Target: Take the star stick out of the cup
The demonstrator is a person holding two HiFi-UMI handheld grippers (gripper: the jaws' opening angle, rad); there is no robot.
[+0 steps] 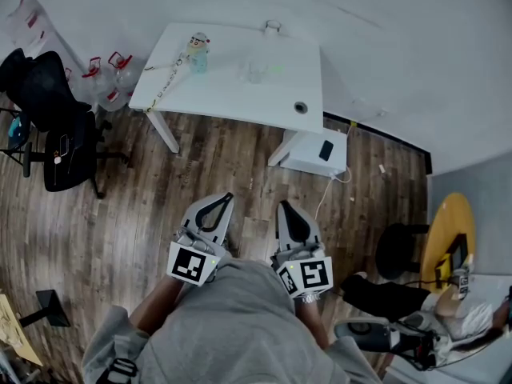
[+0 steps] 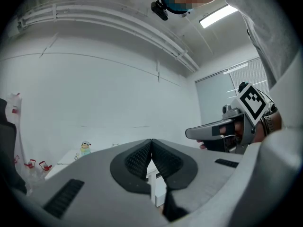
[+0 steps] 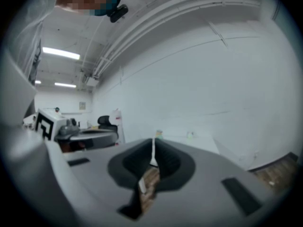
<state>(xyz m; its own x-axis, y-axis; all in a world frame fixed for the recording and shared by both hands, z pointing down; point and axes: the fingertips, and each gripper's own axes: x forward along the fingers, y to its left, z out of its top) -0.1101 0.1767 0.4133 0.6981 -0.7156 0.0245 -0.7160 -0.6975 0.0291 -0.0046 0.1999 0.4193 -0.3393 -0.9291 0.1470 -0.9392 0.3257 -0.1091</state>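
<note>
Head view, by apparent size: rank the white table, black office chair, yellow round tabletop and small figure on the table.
1. white table
2. black office chair
3. yellow round tabletop, foreshortened near the picture's edge
4. small figure, by far smallest

Bright, even light from ceiling strip lights [image 2: 218,15]; fisheye edges darken and bend; right tool [image 3: 153,150] looks blurred.

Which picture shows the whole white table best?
The head view. From above it shows the whole white table, its top and its legs. The left gripper view catches only a small edge of it, low down. The right gripper view shows a blurry strip of its top, far off.
</note>
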